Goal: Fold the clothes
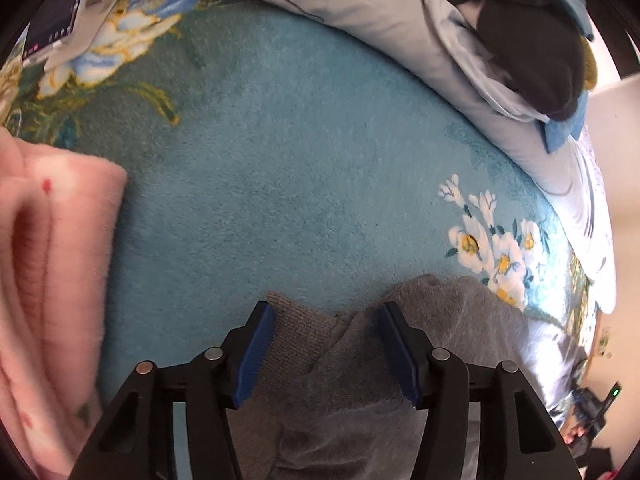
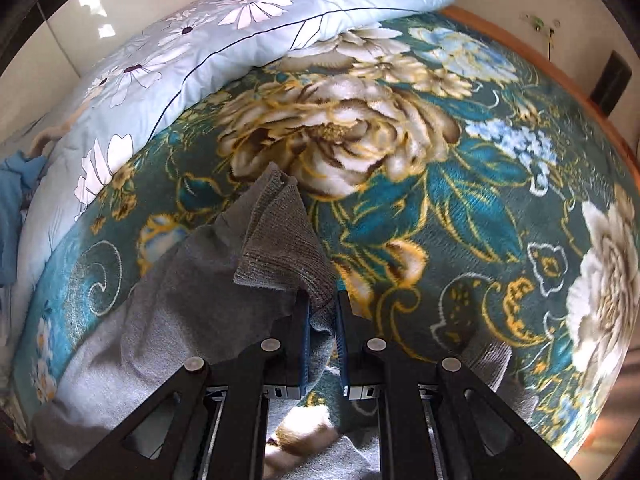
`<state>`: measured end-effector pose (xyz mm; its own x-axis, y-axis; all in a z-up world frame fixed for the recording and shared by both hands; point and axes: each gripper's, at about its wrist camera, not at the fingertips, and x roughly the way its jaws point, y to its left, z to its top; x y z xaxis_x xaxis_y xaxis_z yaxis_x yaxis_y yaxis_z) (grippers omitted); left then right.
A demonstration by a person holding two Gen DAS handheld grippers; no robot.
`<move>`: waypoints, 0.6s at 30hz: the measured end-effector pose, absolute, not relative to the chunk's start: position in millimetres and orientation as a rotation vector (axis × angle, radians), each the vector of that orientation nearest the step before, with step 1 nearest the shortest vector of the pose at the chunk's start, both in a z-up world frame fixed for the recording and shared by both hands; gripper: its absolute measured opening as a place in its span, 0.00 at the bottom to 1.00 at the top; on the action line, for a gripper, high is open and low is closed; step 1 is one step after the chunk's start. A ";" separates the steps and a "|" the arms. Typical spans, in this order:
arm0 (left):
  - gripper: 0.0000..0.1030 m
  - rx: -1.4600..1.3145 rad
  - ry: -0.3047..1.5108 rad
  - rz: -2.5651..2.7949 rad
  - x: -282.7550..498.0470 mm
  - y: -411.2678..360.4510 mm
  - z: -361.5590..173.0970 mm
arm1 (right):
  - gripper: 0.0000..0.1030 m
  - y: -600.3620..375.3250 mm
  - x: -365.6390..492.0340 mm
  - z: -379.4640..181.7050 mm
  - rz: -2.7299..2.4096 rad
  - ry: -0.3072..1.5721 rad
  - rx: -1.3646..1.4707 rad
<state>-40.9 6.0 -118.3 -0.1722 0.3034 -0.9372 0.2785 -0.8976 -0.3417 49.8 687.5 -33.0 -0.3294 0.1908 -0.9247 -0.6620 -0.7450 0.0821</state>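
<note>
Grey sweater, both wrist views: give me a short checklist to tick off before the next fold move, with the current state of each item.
1. Right hand-held gripper shut on the grey sweater: ok, ribbed edge pinched between the pads.
2. Left hand-held gripper gripping: not ok, jaws open above the sweater.
3. Sweater flat: not ok, bunched and creased.
4. Blanket ahead of left gripper free: ok.
5. Pink garment clear of sweater: ok, lies apart at left.
6. Sweater's full outline: cannot tell, part out of view.
</note>
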 end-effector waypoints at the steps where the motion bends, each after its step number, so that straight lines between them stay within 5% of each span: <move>1: 0.60 -2.005 -0.714 2.287 -41.8 6.3 -118.7 | 0.12 688.0 50.4 -33.9 2.108 0.633 -1.370; 4: 0.57 -1.993 -0.717 2.293 -42.6 7.2 -117.9 | 0.12 683.6 43.1 -20.3 2.150 0.617 -1.358; 9: 0.00 -1.973 -0.676 2.321 -37.7 11.0 -113.0 | 0.12 676.4 31.0 2.4 2.219 0.590 -1.336; 18: 0.00 -1.721 -0.667 2.436 -61.7 27.4 -51.6 | 0.11 670.6 -1.5 61.8 2.389 0.565 -1.185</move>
<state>-61.7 27.4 -51.6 -0.3633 0.3135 -0.8773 0.1772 -0.9012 -0.3954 -1.5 670.6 61.8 -0.5528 0.1815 -0.8133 -0.5267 -0.8324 0.1722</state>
